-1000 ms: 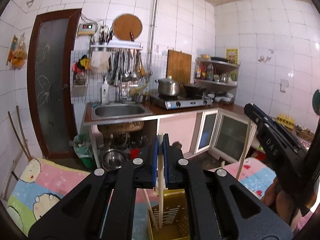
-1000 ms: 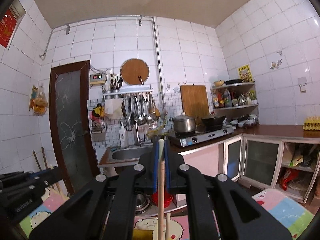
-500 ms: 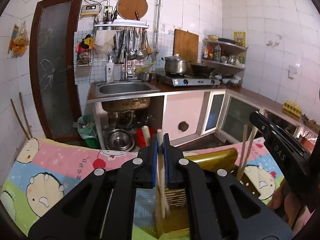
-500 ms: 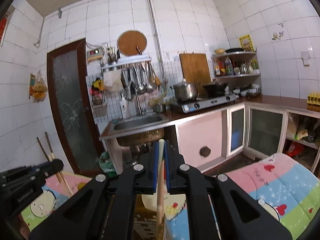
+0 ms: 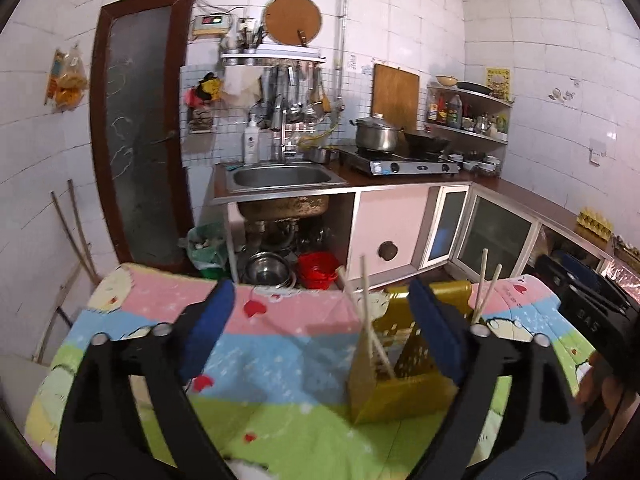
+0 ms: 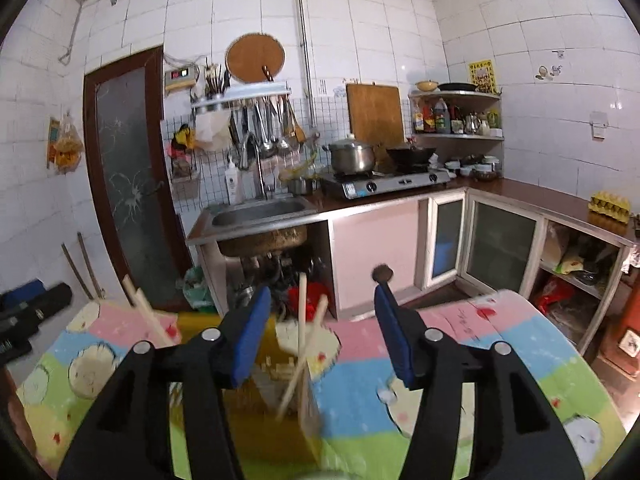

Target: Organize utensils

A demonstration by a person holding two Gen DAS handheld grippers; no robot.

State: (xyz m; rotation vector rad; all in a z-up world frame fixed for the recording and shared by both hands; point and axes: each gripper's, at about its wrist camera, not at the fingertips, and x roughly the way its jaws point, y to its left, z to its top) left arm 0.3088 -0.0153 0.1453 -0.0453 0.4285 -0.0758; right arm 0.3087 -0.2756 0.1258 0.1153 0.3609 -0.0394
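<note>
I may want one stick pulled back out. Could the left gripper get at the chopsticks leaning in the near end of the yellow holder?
Probably yes. The left gripper is open, and the chopsticks stick up above the yellow holder between its fingers, with nothing over them. The right gripper sits off to the side.

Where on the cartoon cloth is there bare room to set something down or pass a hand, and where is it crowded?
Free: the cloth left of the yellow holder, out to its far edge facing the sink, and the stretch to the holder's right in the right wrist view. Crowded: the holder itself, with chopsticks leaning out of both compartments.
</note>
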